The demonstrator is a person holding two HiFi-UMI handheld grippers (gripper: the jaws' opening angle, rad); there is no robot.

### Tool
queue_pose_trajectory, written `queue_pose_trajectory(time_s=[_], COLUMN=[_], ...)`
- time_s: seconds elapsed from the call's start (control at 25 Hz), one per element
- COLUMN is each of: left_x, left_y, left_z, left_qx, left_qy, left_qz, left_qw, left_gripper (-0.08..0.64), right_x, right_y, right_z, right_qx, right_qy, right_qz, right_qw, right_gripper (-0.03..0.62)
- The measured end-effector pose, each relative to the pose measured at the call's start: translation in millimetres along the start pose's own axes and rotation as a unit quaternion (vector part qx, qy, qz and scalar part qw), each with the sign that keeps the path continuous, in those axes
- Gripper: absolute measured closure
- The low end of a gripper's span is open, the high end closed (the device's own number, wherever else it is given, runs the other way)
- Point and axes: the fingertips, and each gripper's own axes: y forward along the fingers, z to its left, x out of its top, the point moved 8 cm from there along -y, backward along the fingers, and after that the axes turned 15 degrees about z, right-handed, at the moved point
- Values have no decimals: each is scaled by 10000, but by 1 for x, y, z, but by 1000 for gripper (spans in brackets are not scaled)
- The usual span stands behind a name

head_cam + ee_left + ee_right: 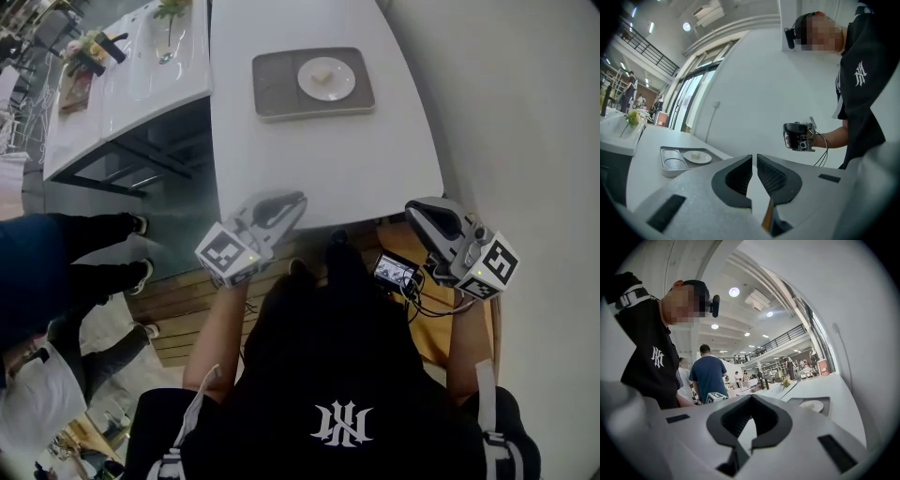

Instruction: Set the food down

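Note:
A small pale piece of food [322, 75] lies on a white plate [326, 79], which rests in a grey tray [272, 98] at the far end of the white table [319, 169]. My left gripper [300, 199] hovers over the table's near edge, far from the tray. Its jaws stand a narrow slit apart with nothing between them [754, 157]. The left gripper view shows the tray [670, 164] and plate [697, 158] at the left. My right gripper [412, 208] is off the table's near right corner, shut and empty [753, 397]. Its view shows the plate [812, 405] far off.
A second white table [141, 84] with a flower vase [167, 33] stands to the left across a gap. People [56, 272] stand at the left on the floor. A white wall [525, 112] runs along the right. A small device on a cable [394, 272] hangs by my right hand.

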Motion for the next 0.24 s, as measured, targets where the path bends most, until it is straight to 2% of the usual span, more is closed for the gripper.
queue_pose_trajectory(time_s=[0.08, 0.24], left_x=[-7, -25], left_y=[-20, -55], left_z=[-6, -12], left_qx=[-32, -64], left_qy=[-64, 90], left_qz=[-170, -303], left_qw=[9998, 9995], left_gripper=[531, 534], right_x=[-1, -18], right_y=[4, 22], right_z=[25, 62], right_qx=[-71, -118], right_qy=[-119, -202], right_qz=[48, 5], right_qw=[9999, 9997], right_gripper=[589, 589])
